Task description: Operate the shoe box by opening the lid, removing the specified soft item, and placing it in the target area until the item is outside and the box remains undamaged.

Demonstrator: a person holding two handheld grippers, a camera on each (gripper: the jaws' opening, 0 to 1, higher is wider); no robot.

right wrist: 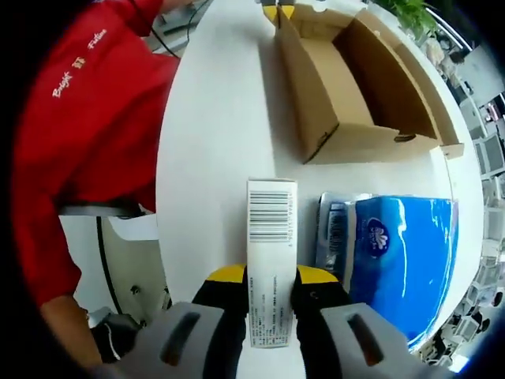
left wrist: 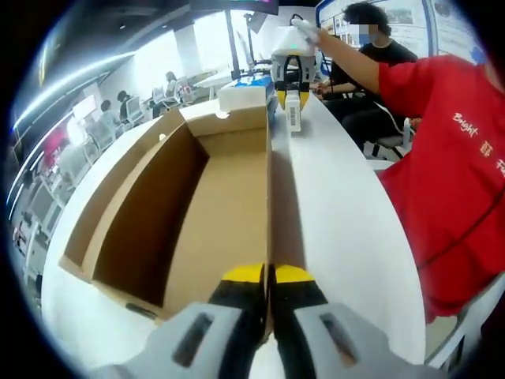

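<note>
Already the shoe box (left wrist: 197, 213) lies open on the white table (left wrist: 347, 229), its brown cardboard inside bare as far as we can see. In the left gripper view we find our left gripper (left wrist: 268, 278) with its yellow-tipped jaws pressed together on the near edge of the box's right wall. In the right gripper view the same box (right wrist: 355, 87) sits farther up the table, and the left gripper (right wrist: 278, 11) shows at its far corner.

Our right gripper (right wrist: 271, 278) has its jaws closed on a slim white carton (right wrist: 271, 260) with a barcode on its upper end; it stands between the yellow tips. In the left gripper view we see that gripper (left wrist: 291, 79) beyond the far end of the box, the carton (left wrist: 292, 115) hanging from it above the table.

Just beside the carton lies a blue tissue pack (right wrist: 402, 260), near the box's closest end. A person in a red shirt (left wrist: 450, 174) stands at the table edge, and another person in black (left wrist: 379, 55) sits behind.
</note>
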